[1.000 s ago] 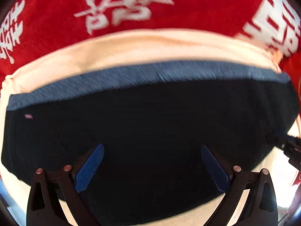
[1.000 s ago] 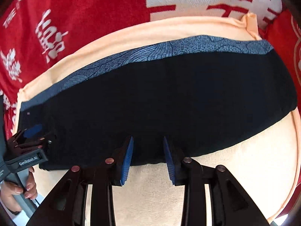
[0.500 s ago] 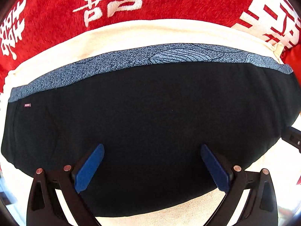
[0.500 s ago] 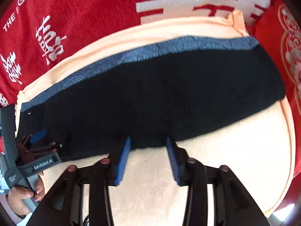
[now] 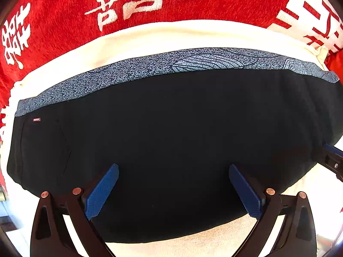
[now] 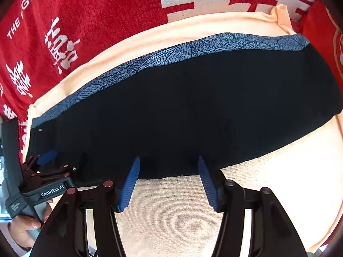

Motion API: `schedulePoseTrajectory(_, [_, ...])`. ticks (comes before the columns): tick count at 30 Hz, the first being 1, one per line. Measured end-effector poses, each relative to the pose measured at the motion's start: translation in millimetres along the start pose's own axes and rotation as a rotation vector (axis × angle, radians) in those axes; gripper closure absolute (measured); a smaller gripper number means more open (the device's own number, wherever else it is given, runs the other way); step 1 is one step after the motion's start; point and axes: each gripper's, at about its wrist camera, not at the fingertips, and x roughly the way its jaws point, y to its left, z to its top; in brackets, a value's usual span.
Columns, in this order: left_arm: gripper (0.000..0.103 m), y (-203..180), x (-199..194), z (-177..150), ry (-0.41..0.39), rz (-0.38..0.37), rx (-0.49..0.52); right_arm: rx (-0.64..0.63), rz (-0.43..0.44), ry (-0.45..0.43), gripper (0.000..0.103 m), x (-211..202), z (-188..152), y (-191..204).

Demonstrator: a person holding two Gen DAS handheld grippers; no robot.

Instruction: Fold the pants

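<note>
The black pants lie flat in a long folded strip on a cream towel, with a blue speckled band along their far edge. They also show in the right wrist view. My left gripper is open and empty, its blue pads spread wide over the pants near their near edge. My right gripper is open and empty at the pants' near edge, pads apart over the hem. The left gripper also shows in the right wrist view at the pants' left end.
A red blanket with white characters lies under and behind the cream towel. Bare cream towel lies in front of the pants in the right wrist view. The right gripper's tip shows at the right edge of the left wrist view.
My right gripper's jaws have opened wider and it has moved slightly closer to the pants' near edge. My left gripper stays wide open, drawn back slightly over the pants.
</note>
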Motion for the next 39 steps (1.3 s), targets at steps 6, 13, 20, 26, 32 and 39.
schedulePoseTrajectory(6, [0.000, -3, 9, 7, 0.001, 0.013, 0.003, -0.002, 0.021, 0.001, 0.039, 2, 2, 2])
schedulePoseTrajectory(13, [0.000, -11, 3, 7, 0.008, 0.022, 0.008, 0.026, 0.037, 0.009, 0.039, 1, 4, 0])
schedulePoseTrajectory(20, [0.000, -18, 5, 12, 0.024, 0.052, 0.020, 0.067, 0.047, 0.033, 0.039, -6, 1, -7])
schedulePoseTrajectory(26, [0.000, -21, 5, 15, 0.027, 0.062, 0.016, 0.098, 0.062, 0.048, 0.038, -12, -5, -14])
schedulePoseTrajectory(32, [0.000, -25, 4, 18, 0.029, 0.080, 0.022, 0.145, 0.071, 0.052, 0.038, -19, -11, -34])
schedulePoseTrajectory(39, [0.000, -33, 0, 22, 0.031, 0.115, 0.035, 0.183, 0.068, 0.045, 0.038, -28, -12, -59])
